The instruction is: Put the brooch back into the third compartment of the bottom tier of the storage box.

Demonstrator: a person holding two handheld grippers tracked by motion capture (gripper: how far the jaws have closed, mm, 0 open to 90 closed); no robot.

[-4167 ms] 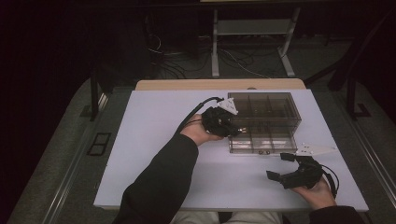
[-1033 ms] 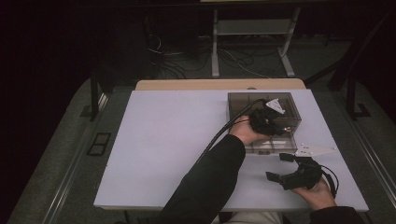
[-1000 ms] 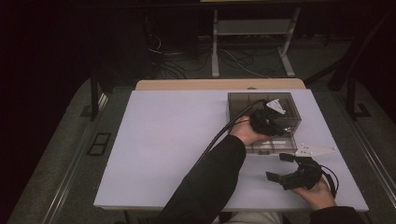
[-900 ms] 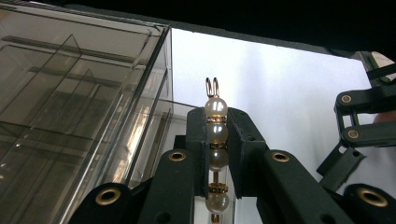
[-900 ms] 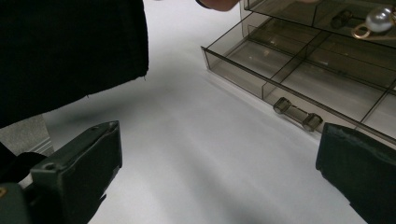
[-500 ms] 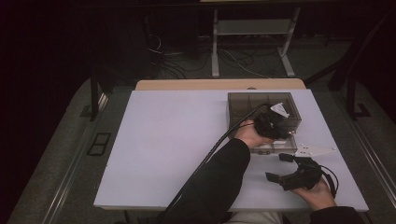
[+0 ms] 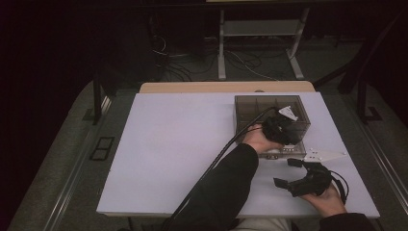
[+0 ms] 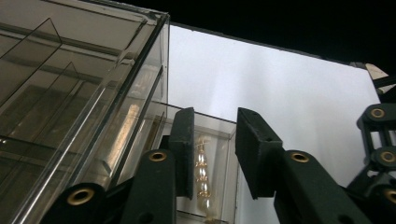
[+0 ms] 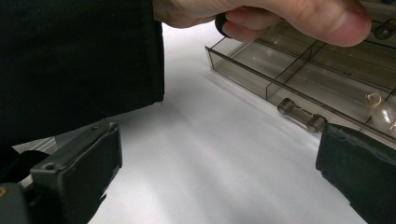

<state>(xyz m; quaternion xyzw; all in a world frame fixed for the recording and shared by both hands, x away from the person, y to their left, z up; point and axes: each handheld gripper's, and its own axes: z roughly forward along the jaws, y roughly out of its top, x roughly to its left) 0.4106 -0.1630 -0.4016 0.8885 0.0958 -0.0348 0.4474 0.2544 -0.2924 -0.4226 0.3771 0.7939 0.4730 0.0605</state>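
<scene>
Holding small pearl-like beads, the drawer (image 8: 205, 172) stands pulled out of the smoky clear organizer box (image 7: 272, 115) at the table's (image 7: 168, 144) far right. The left gripper (image 8: 212, 154) hangs over it, jaws slightly parted after just opening, gripping nothing; withdrawing seems next. The right gripper (image 7: 298, 175) rests near, wide apart.

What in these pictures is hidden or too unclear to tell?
- High view: the left claw and hand cover the open drawer of the smoky plastic box.
- Left gripper view: a pale beaded thing in the drawer; tinted plastic blurs it.
- Right gripper view: a black sleeve hides the table behind.
</scene>
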